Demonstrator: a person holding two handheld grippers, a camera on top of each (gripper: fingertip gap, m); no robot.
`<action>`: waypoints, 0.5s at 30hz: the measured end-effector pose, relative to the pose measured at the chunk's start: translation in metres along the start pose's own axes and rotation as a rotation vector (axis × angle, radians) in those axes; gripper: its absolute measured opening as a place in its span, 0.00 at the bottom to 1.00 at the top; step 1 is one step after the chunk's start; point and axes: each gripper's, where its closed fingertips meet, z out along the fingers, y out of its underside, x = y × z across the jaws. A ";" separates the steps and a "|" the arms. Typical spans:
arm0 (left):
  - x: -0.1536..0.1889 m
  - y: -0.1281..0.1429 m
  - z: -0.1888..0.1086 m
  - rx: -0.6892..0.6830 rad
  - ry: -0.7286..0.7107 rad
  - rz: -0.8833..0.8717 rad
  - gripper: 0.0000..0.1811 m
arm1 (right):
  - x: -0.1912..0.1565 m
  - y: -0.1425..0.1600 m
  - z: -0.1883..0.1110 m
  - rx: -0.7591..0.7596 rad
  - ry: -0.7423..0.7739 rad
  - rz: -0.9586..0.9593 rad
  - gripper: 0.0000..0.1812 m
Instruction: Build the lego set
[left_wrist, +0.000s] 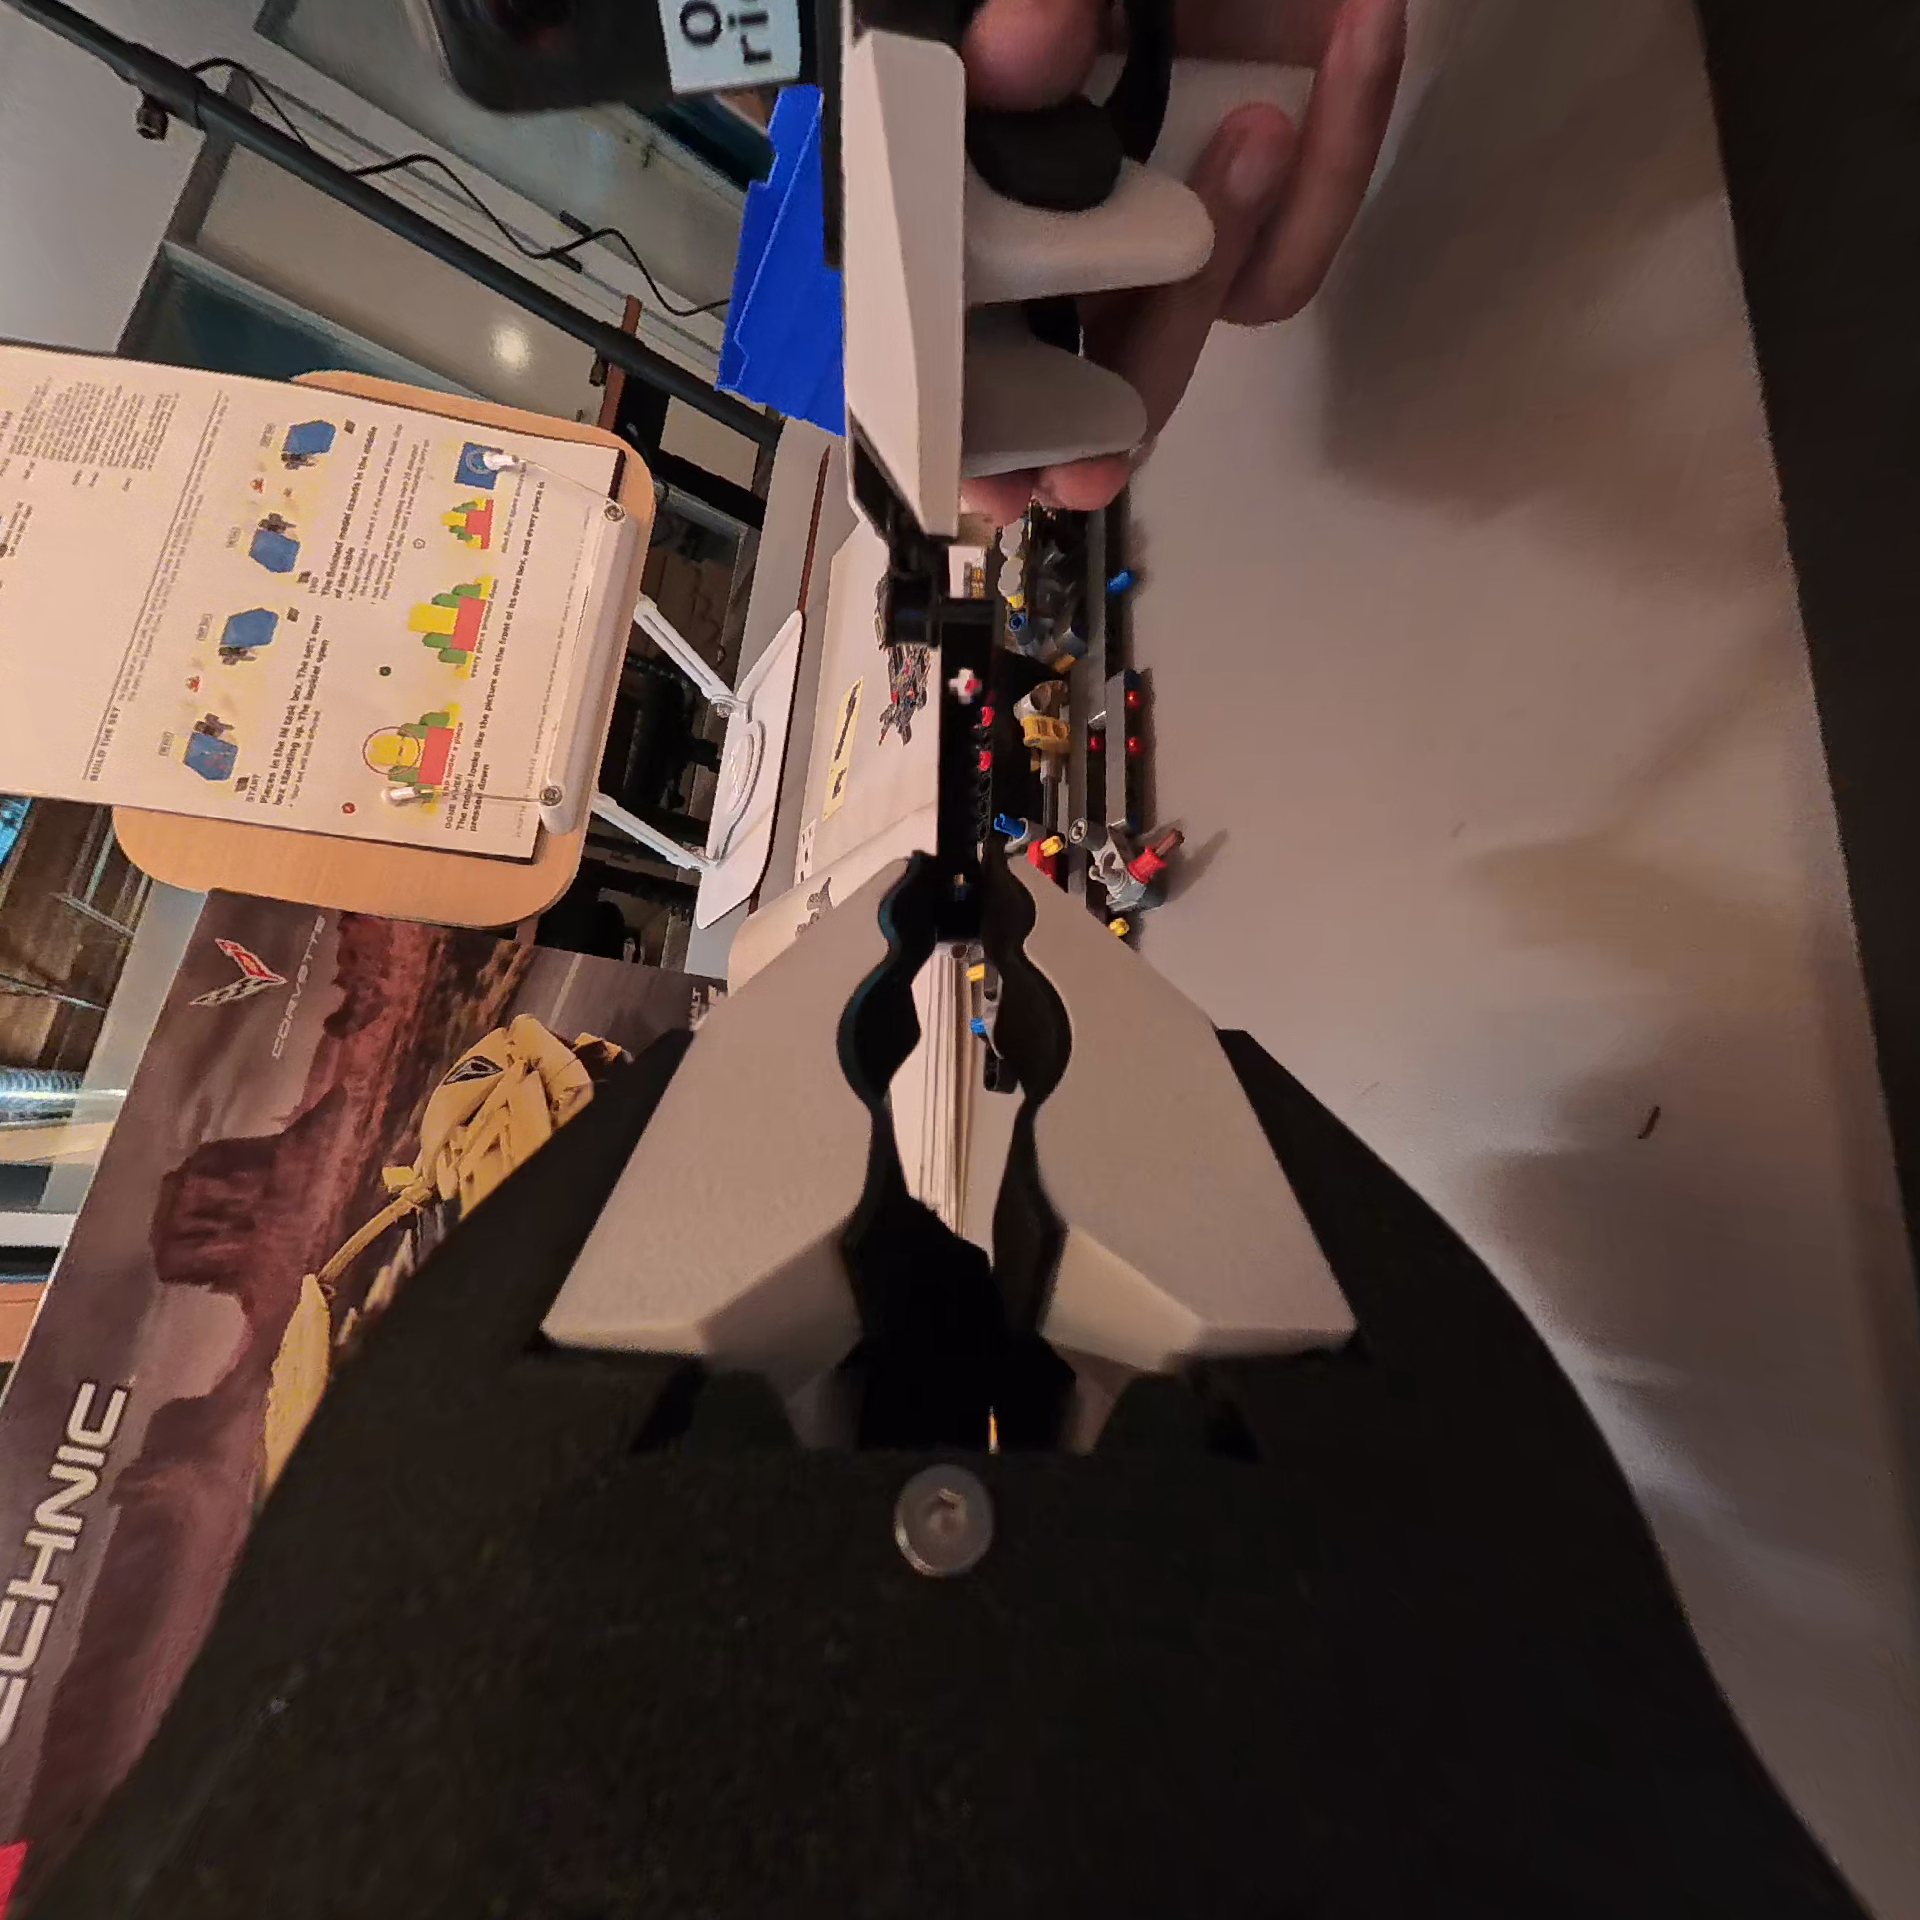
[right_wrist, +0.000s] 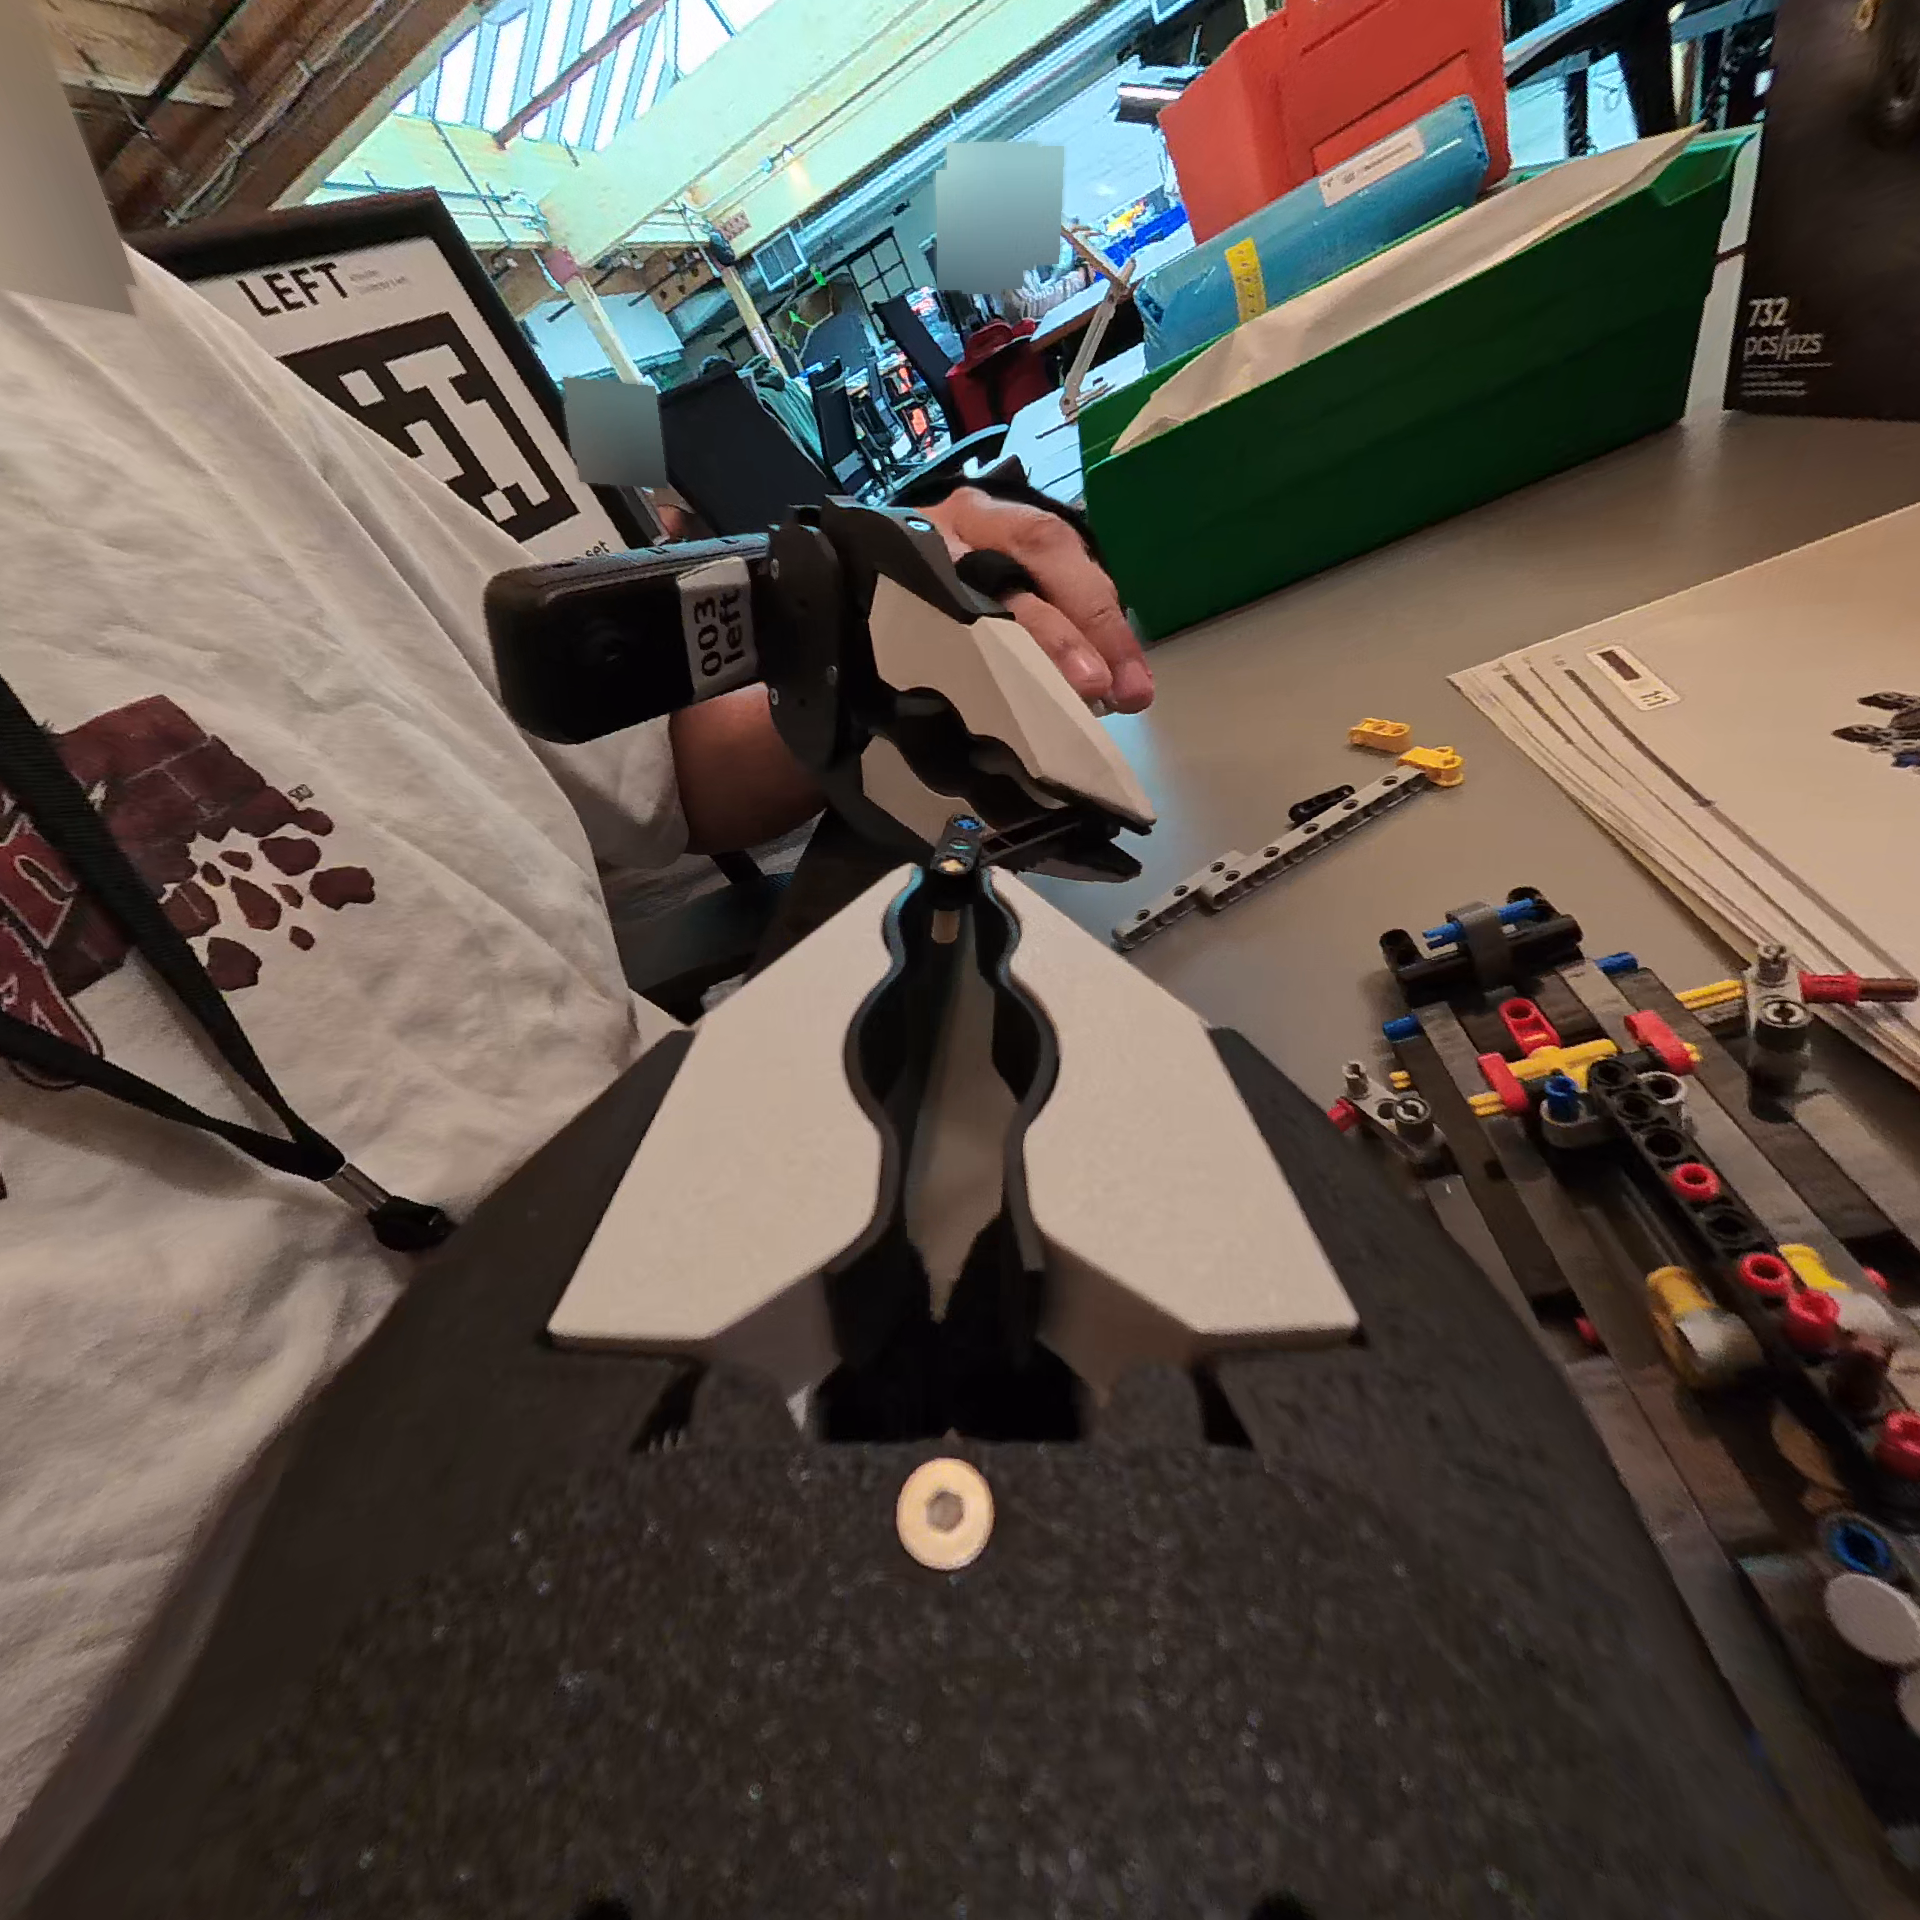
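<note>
My left gripper (left_wrist: 951, 896) is shut on one end of a long black holed beam (left_wrist: 958, 769), held in the air above the table. My right gripper (right_wrist: 951, 883) is shut on a small black piece with blue pins (right_wrist: 958, 837) at the beam's other end. In the left wrist view the right gripper (left_wrist: 914, 587) comes in from the top and meets the beam's far end. In the right wrist view the left gripper (right_wrist: 1101, 831) holds the beam (right_wrist: 1039, 828) just beyond my tips. The two grippers face each other tip to tip.
A black chassis assembly (right_wrist: 1621, 1132) with red, yellow and blue pins lies at the right. A grey beam with yellow connectors (right_wrist: 1299, 844) lies beyond it. Instruction booklets (right_wrist: 1714, 790), a green bin (right_wrist: 1403, 457), the set's box (left_wrist: 260, 1247) and a sheet on a stand (left_wrist: 312, 603) surround the work area. Some 5 cm of space lies between my two pairs of fingers.
</note>
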 end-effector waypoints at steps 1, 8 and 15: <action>0.000 0.001 0.000 -0.009 -0.005 -0.018 0.04 | 0.002 0.000 0.000 0.001 0.022 -0.014 0.04; 0.008 0.005 -0.001 -0.051 0.046 -0.170 0.04 | 0.005 0.011 0.002 -0.034 0.084 -0.063 0.04; 0.020 0.007 0.001 -0.079 0.116 -0.241 0.05 | 0.007 0.018 0.003 -0.071 0.123 -0.113 0.04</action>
